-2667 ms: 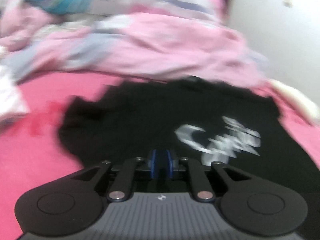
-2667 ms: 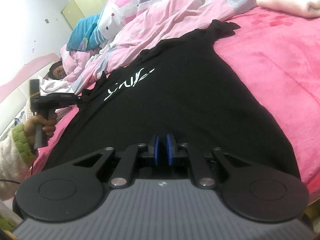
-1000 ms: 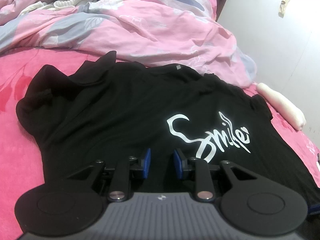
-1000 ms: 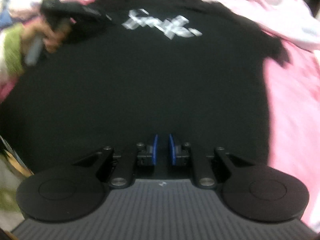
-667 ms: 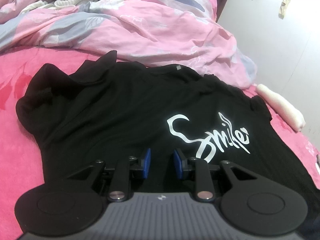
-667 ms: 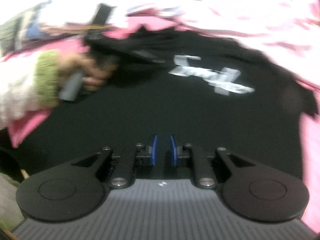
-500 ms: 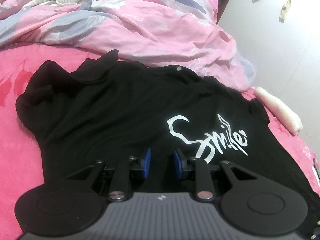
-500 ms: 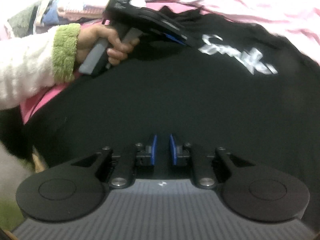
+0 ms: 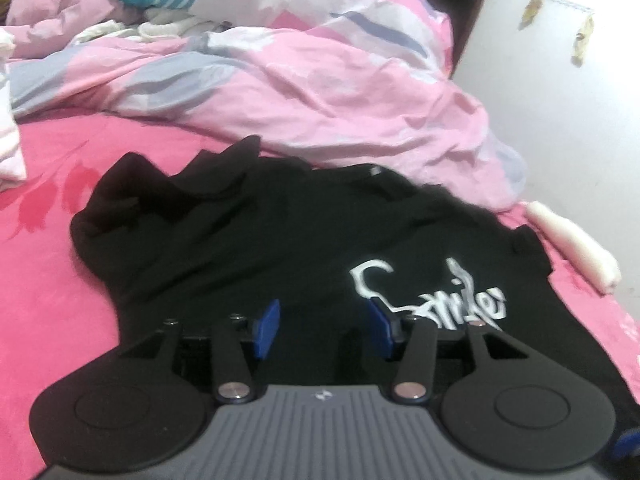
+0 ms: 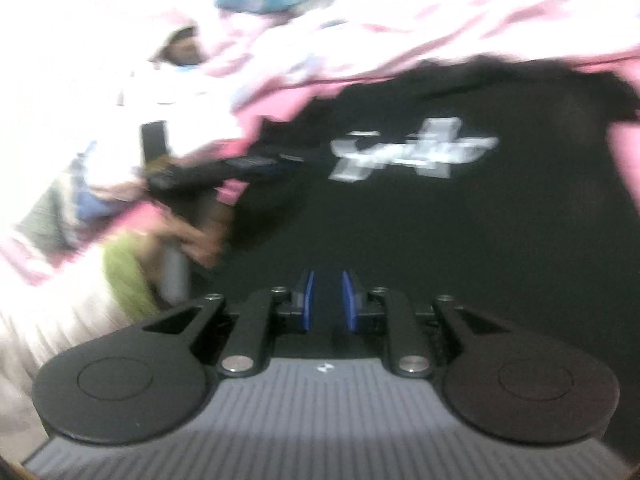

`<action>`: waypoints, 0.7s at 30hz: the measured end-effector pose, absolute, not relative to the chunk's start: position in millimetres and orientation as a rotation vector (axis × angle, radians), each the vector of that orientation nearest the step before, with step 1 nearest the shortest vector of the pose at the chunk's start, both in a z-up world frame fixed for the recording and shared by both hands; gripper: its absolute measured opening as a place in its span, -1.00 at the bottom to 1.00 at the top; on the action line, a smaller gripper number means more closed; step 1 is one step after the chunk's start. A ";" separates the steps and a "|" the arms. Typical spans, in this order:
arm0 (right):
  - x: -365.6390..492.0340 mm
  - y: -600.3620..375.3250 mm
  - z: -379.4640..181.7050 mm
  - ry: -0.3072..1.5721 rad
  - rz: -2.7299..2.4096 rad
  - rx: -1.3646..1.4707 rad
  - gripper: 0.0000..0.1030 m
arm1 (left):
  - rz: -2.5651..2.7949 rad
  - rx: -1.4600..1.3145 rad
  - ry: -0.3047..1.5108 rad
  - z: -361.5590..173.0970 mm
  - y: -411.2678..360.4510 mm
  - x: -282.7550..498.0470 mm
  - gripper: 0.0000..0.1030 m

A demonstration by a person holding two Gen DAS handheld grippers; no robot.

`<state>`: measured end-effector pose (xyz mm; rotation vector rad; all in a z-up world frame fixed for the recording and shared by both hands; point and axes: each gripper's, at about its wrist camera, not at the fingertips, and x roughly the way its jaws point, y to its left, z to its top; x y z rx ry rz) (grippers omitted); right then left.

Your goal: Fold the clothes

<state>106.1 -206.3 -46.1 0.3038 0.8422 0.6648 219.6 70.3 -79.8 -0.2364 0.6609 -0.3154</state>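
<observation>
Left tool (image 9: pixel 323 327) opening wider than a second ago over black T-shirt (image 9: pixel 248 240), gripping nothing; right tool (image 10: pixel 327 307) sitting narrowly apart, empty. Likely preparing a fold grasp.

The t-shirt (image 9: pixel 248 248) lies on the bed sheet (image 9: pixel 44 288), the duvet (image 9: pixel 304 88) heaped behind it.

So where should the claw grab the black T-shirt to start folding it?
Probably the bunched-up sleeve on the far left of the black T-shirt. It rises in a crumpled ridge off the pink sheet, giving the claw something to pinch, unlike the flat middle. Come in from the left, over the bare sheet. The left claw, its jaws opening with nothing between them, looks nearest.
</observation>
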 end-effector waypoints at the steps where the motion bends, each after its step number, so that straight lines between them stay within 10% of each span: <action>1: 122.1 -191.7 -55.0 0.859 0.706 0.333 -0.70 | -0.309 -0.247 0.665 -81.4 72.0 220.6 -0.05; 7: 165.5 -199.7 -108.9 0.999 0.657 0.586 -1.00 | -0.302 -0.271 0.663 -83.8 76.3 222.3 -0.06; 15: 112.2 -384.4 -99.1 0.807 0.154 0.835 -0.98 | -0.297 -0.259 0.659 -85.6 74.1 223.0 -0.06; 21: 139.8 -308.5 -85.3 0.823 0.342 0.762 -0.88 | -0.294 -0.254 0.659 -85.2 72.1 223.4 -0.06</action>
